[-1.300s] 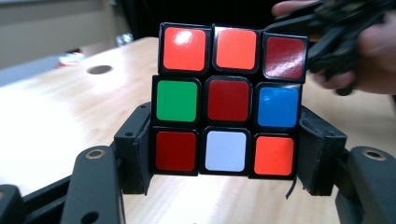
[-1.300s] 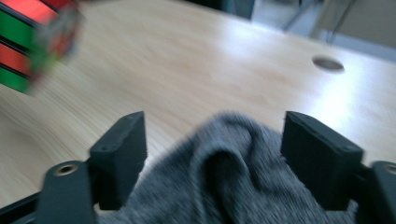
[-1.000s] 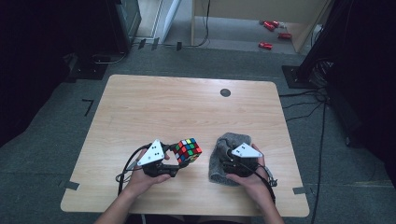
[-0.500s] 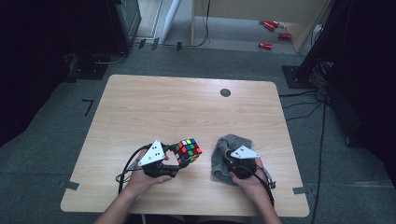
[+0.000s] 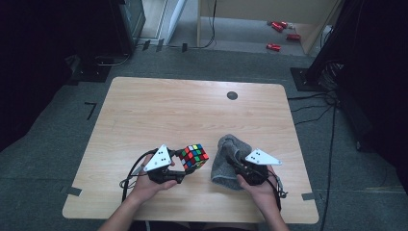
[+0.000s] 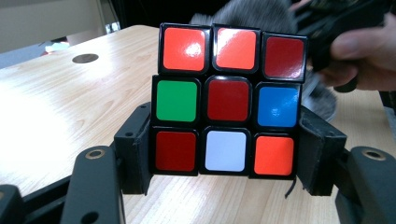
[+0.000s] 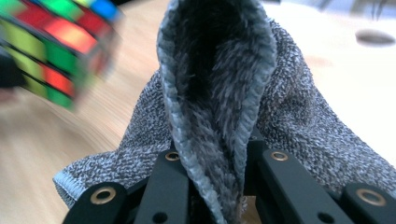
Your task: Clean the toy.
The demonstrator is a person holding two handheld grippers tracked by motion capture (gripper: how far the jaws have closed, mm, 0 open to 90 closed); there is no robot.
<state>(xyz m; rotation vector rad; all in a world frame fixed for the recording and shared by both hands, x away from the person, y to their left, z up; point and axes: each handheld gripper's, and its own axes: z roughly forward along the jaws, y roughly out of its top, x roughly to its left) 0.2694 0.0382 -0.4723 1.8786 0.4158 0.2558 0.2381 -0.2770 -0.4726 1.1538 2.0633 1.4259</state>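
Observation:
A scrambled puzzle cube (image 5: pixel 194 156) (image 6: pixel 227 99) is clamped between the jaws of my left gripper (image 5: pixel 182 166) (image 6: pixel 224 154), just above the wooden table (image 5: pixel 183 108) near its front edge. To its right, a grey fleecy cloth (image 5: pixel 227 159) (image 7: pixel 219 98) is pinched in a raised fold by my right gripper (image 5: pixel 239 168) (image 7: pixel 215 172). The rest of the cloth drapes onto the table. The cube (image 7: pixel 56 46) appears blurred at the upper left of the right gripper view.
A dark round grommet (image 5: pixel 232 95) sits in the table's far right part. Cables trail from both grippers toward the front edge. Dark equipment and red objects (image 5: pixel 281 33) lie on the floor beyond the table.
The right gripper with the cloth has shifted slightly; the fold now stands a little further left and lower. The left gripper and cube have stayed put.

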